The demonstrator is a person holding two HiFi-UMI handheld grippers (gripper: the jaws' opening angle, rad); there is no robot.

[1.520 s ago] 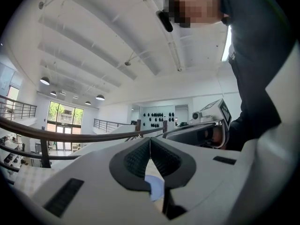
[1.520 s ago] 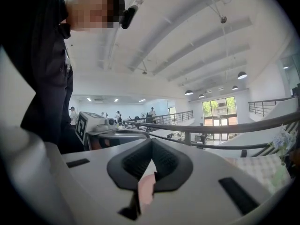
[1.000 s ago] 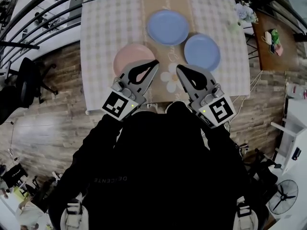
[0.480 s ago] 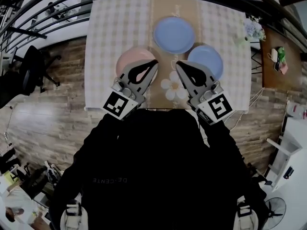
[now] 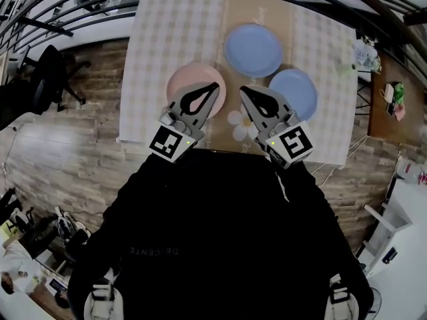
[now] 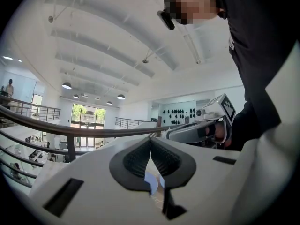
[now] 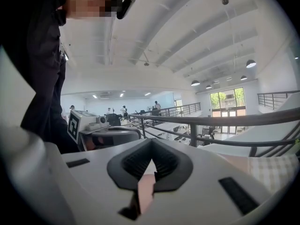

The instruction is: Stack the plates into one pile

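The table is now seen lower in the head view than a second ago, and the two grippers have been brought a bit closer together.
The left gripper and the right gripper are held side by side over the near table edge, jaws pressed together with nothing between them. Three plates are laid apart on the checked cloth: the pink plate under the left gripper, the big blue plate further back, and the small blue plate just beside it. The grippers are likely kept shut and close in because no plate is picked yet — the pile is not begun.
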